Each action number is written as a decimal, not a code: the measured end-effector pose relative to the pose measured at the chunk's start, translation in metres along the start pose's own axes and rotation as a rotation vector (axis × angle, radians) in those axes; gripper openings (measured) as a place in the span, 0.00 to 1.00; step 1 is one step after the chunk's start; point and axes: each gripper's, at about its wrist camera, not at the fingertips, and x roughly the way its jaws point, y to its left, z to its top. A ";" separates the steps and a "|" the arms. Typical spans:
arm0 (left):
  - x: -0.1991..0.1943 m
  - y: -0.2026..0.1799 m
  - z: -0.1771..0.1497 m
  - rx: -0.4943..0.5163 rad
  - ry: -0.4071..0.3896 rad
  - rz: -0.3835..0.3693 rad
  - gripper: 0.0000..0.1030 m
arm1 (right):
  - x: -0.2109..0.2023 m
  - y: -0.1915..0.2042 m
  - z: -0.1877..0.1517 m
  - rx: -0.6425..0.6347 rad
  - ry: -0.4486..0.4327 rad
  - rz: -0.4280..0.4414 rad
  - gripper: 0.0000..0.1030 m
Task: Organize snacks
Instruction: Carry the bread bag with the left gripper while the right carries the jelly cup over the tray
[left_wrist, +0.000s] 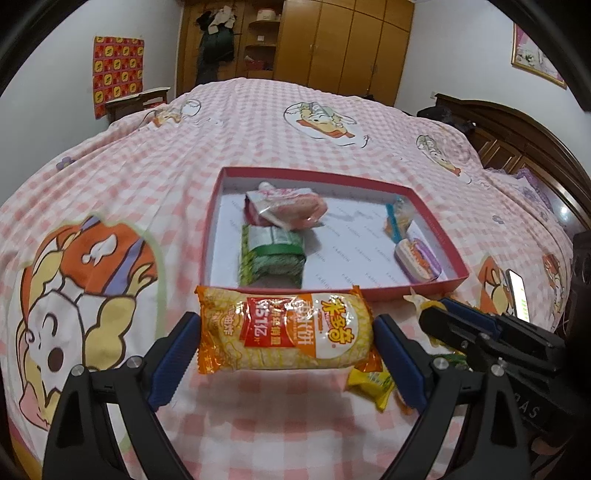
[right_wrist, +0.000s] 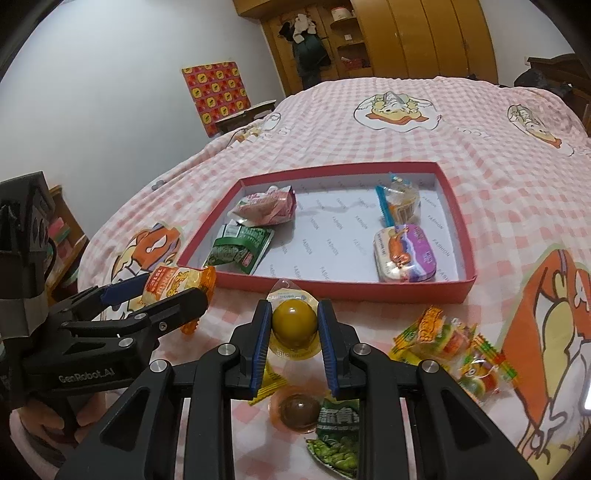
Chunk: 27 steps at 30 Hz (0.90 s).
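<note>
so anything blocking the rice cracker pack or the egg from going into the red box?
Nothing visible. The left gripper holds the rice cracker pack, the right gripper the packaged egg, both short of the red box. Only its low near wall lies ahead; the middle floor is bare.

Both cameras sit just behind their own jaws and look forward and a little down over the bed (left_wrist: 332, 122). The left wrist view faces the red box (left_wrist: 436, 286) from its near side, close, with the wardrobe (left_wrist: 351, 40) far behind. The right wrist view looks from a place more to the right, also close to the box. The 2 views share the box, the checked bedcover and the wardrobe, and each one shows the other gripper at its edge.
</note>
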 end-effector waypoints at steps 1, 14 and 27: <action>0.001 -0.002 0.002 0.005 -0.001 -0.001 0.93 | -0.001 -0.001 0.001 0.002 -0.002 -0.001 0.26; 0.024 -0.020 0.029 0.066 0.004 0.006 0.93 | -0.003 -0.017 0.021 0.016 -0.021 -0.027 0.26; 0.062 -0.026 0.042 0.123 0.020 0.074 0.93 | 0.005 -0.025 0.032 0.023 -0.021 -0.034 0.26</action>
